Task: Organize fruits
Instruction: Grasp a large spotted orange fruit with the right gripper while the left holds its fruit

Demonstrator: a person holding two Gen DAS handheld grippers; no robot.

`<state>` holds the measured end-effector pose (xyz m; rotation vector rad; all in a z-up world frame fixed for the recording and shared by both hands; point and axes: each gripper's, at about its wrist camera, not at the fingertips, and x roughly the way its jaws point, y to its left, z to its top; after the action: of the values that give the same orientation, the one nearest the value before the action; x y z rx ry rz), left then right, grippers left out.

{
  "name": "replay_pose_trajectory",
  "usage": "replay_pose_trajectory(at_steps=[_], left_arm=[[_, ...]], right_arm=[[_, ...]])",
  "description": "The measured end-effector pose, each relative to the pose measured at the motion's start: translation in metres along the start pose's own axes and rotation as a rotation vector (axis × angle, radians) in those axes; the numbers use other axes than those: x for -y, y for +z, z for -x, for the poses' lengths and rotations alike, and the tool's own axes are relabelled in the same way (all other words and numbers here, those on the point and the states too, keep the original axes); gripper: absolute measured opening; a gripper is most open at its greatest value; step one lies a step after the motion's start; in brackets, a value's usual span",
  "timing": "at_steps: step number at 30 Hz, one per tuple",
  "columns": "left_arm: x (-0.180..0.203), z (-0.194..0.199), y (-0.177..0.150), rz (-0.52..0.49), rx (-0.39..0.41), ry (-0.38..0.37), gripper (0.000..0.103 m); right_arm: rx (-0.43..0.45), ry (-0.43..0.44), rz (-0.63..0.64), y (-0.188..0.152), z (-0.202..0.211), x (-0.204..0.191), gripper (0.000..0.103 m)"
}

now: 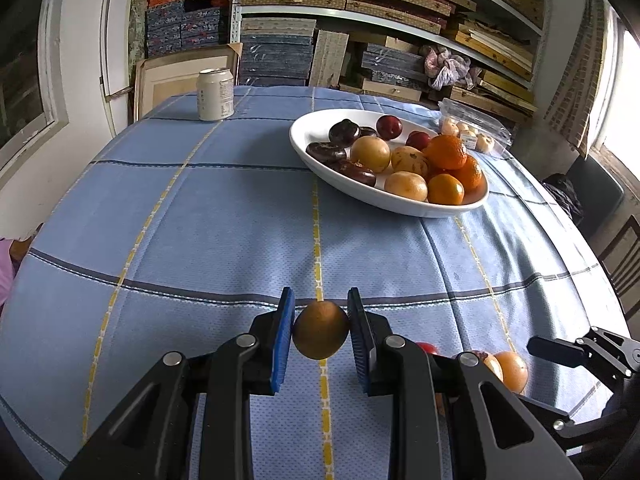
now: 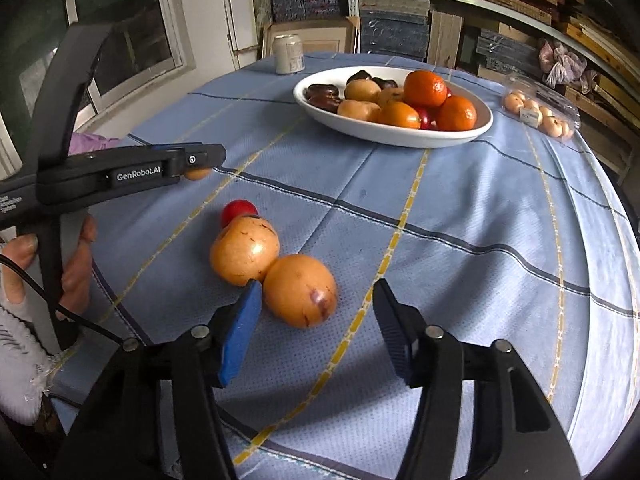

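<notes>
A round table is covered by a blue checked tablecloth [image 1: 200, 216], and shelves stacked with boxes [image 1: 384, 8] are seen behind it. Toward the far right of the table a white oval bowl [image 1: 304, 136] is set, already filled with oranges, yellow fruits, red plums and dark flat fruits. Beside the bowl a clear plastic pack of small pale fruits [image 2: 540, 114] is laid, and at the far edge a drink can [image 1: 215, 94] is stood upright.

Near the front edge three loose fruits are left on the cloth: two yellow fruits touching each other, the nearer one [image 2: 300, 290] and the farther one [image 2: 244, 250], with a small red fruit [image 2: 239, 210] just behind them.

The left gripper [image 1: 321, 330] is clenched on a small brown-yellow fruit [image 1: 320, 330], which is pressed between both blue pads. The right gripper [image 2: 316, 312] is spread apart around the nearer yellow fruit; the left pad is just beside it, the right pad stands clear.
</notes>
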<state>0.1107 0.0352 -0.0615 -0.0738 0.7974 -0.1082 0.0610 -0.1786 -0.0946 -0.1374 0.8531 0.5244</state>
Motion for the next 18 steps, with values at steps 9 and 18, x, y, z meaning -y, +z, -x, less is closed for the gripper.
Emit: replay_pose_trajectory(at_steps=[9,18], left_arm=[[0.001,-0.003,0.0,0.001,-0.01,-0.007,0.027],[0.001,-0.004,-0.001,-0.007,-0.012,0.018,0.027]], right_arm=[[-0.038,0.011,0.026,0.003,-0.012,-0.005,0.045],[0.005,0.022,-0.048,0.001,-0.003,0.008,0.039]])
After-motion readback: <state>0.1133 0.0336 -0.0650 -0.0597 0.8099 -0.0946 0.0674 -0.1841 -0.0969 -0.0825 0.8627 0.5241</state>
